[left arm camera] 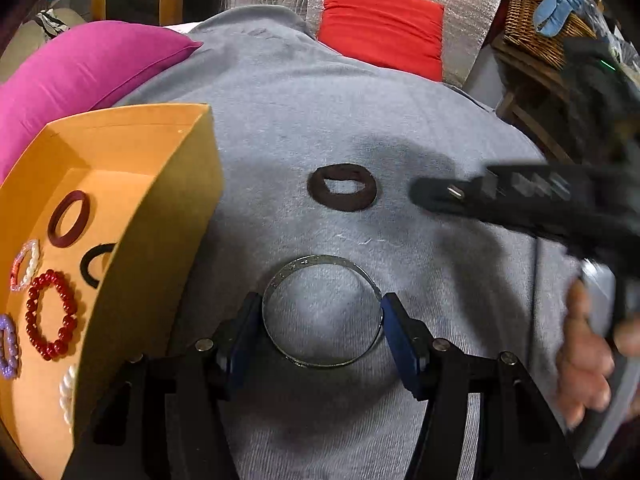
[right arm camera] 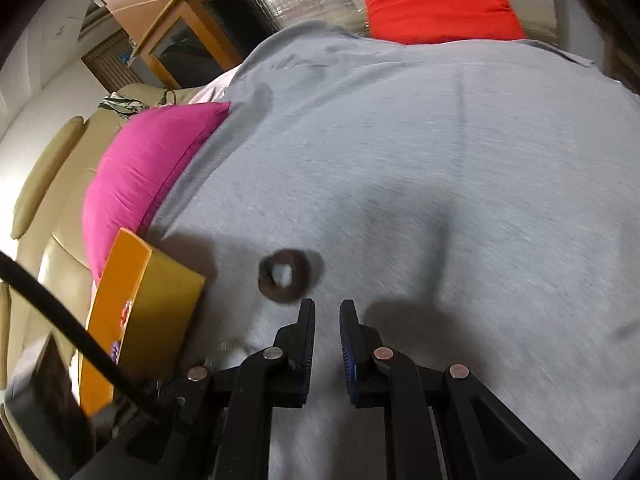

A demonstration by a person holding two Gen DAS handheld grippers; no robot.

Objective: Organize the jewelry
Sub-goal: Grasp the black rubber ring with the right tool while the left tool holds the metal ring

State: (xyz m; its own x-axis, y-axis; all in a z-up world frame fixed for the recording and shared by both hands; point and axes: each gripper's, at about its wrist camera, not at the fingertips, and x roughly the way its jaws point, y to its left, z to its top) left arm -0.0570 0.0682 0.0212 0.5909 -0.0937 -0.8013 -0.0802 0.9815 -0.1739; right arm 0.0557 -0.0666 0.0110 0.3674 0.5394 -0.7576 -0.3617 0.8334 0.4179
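Note:
A thin silver bangle (left arm camera: 304,262) lies on the grey cloth (left arm camera: 320,100), and my left gripper (left arm camera: 322,304) is shut on it, one blue pad pressing each side. Beyond it lies a dark brown scrunchie (left arm camera: 320,196) (right arm camera: 280,296). My right gripper (right arm camera: 327,312) is shut with only a narrow slit between the fingers and nothing in it. It hovers just short of the scrunchie, to its right, and in the left wrist view it comes in blurred from the right (left arm camera: 432,196). The orange box (left arm camera: 192,200) (right arm camera: 160,292) at the left holds several bracelets and rings, among them a red bead bracelet (left arm camera: 36,320).
A magenta cushion (left arm camera: 80,64) lies behind the box and a red cushion (left arm camera: 380,28) at the far edge of the cloth. A wicker basket (left arm camera: 532,24) stands at the back right. A person's hand (left arm camera: 580,360) holds the right gripper's handle.

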